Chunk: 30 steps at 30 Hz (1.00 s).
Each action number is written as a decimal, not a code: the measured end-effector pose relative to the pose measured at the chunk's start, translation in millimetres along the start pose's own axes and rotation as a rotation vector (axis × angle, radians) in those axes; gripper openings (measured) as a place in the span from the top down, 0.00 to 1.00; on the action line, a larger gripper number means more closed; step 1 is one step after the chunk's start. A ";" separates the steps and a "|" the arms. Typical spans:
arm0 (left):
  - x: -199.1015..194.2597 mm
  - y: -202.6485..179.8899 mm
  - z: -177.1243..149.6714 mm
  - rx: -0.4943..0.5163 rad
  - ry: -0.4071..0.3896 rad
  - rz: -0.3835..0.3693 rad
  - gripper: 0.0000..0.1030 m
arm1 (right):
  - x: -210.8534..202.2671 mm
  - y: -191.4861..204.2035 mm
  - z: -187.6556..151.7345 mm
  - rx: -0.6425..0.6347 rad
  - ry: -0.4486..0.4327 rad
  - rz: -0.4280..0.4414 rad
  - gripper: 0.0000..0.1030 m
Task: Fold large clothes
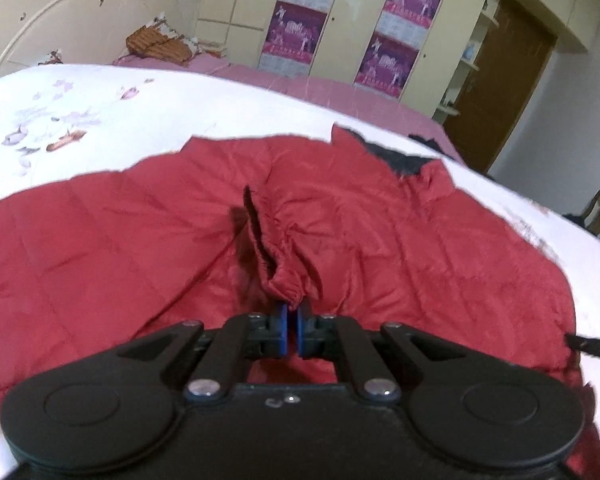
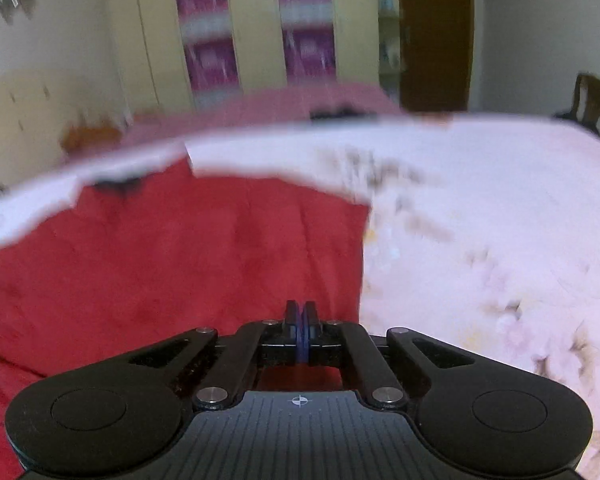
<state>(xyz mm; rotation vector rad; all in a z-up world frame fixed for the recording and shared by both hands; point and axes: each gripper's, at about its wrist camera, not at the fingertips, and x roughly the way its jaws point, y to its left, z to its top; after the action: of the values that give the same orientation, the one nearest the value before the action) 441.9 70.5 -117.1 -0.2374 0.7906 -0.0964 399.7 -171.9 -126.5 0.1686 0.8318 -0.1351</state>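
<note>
A large red quilted jacket (image 1: 140, 248) lies spread on the bed (image 1: 100, 120), over a white floral bedspread, with its dark-lined collar (image 1: 396, 156) toward the far edge. The left gripper (image 1: 292, 314) has its blue pads clamped on the elastic cuff (image 1: 284, 280) of a sleeve that is drawn in across the body of the jacket, the gathered fabric bunching just ahead of the fingertips. The right gripper (image 2: 301, 314) hangs over the jacket close to its straight side edge, pads pressed together; the right wrist view is smeared by motion, so it seems to hold nothing, though a thin pinch of fabric under the tips cannot be ruled out. The fold looks to be in its early part: one sleeve is coming in and the body is still flat and open. The main risk is the cuff itself. It is a small, slippery, puffy hold, and a sideways tug could let it slide out of the pads, so the sleeve would flop back crooked. Pulling too far could also drag the light jacket across the smooth bedspread and rumple the layer beneath. If the right gripper comes down shut, it may only push the padding aside, not catch the edge.
</note>
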 end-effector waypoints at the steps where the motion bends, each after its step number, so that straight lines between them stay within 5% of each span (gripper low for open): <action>1: 1.0 0.5 -2.1 0.003 0.009 0.003 0.95 | 1.2 -2.8 -2.2 0.007 -0.018 0.009 1.00; 4: -0.4 2.1 -4.0 0.022 0.040 -0.008 0.91 | -5.0 -6.5 -0.5 0.007 -0.027 0.021 0.99; 7: -25.2 5.0 2.6 0.034 -0.021 0.034 0.50 | -29.9 -15.2 7.0 0.044 -0.118 0.045 0.99; 11: -46.2 -5.2 14.3 0.071 -0.145 0.023 0.51 | -40.4 -19.0 22.6 0.050 -0.199 0.051 0.99; 15: -6.0 -34.7 16.9 0.181 -0.075 -0.031 0.51 | -8.8 -16.8 25.4 0.034 -0.121 0.039 0.99; 18: 32.4 -37.0 10.1 0.215 0.042 0.016 0.50 | 16.5 -20.3 16.2 0.014 -0.040 0.019 1.00; 24: 21.4 -34.3 26.0 0.198 -0.067 0.011 0.49 | -4.3 -28.4 52.7 0.026 -0.164 0.039 0.99; 30: 55.7 -30.2 33.7 0.213 -0.040 0.042 0.49 | 50.0 -22.2 76.3 -0.012 -0.048 -0.011 0.99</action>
<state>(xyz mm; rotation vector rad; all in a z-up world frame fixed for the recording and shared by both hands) 505.1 37.5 -125.4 -0.0212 0.7393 -0.1344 484.0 -211.7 -115.3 0.1487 0.7852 -0.1438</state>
